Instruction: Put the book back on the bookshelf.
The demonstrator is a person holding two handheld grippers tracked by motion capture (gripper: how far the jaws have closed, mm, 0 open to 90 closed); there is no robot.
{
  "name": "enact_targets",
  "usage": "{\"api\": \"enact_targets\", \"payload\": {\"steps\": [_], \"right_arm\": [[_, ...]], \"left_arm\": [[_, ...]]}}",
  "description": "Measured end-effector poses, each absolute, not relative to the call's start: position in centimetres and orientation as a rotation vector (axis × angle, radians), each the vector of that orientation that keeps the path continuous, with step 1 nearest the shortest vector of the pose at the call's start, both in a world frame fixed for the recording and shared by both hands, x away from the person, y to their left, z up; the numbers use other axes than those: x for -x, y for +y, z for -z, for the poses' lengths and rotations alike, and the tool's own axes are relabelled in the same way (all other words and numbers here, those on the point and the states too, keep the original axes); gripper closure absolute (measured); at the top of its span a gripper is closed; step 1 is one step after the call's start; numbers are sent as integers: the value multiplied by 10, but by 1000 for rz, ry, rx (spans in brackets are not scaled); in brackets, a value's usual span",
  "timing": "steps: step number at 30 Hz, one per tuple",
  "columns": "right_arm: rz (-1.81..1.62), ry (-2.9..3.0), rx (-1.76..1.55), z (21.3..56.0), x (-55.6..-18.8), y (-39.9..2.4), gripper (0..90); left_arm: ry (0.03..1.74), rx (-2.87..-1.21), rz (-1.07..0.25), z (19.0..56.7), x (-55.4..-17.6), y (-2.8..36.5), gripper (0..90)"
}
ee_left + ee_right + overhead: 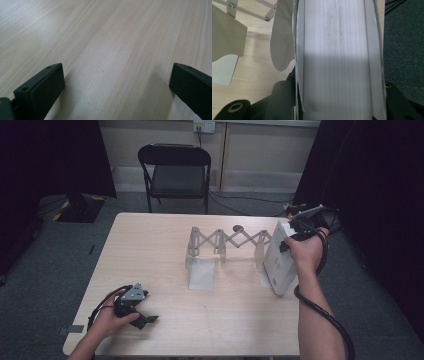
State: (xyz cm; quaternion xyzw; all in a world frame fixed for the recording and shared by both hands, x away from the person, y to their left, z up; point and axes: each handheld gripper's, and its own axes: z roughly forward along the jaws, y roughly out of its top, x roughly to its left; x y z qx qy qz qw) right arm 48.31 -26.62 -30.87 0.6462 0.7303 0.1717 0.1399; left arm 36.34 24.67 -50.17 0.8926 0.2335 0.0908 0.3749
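One white book [278,262] stands upright at the table's [165,330] three o'clock edge, touching the last plate of the expanding metal book rack [225,245]. The right gripper [290,240] clamps its jaws on the book's thickness, seemingly to keep it vertical while it goes against the rack (the page edges face this gripper's camera). The right forearm reaches forward from five o'clock, wrist bent inward. At seven o'clock the left gripper [145,319] rests low on the wood, jaws wide apart and empty.
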Motion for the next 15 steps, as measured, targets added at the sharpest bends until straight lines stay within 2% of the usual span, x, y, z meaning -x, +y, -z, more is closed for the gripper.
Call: {"api": "enact_targets", "payload": {"steps": [15], "right_arm": [[-499, 2092, -1879, 314, -487, -269, 537]], "left_arm": [[597, -2285, -232, 502, -363, 247, 0]]}}
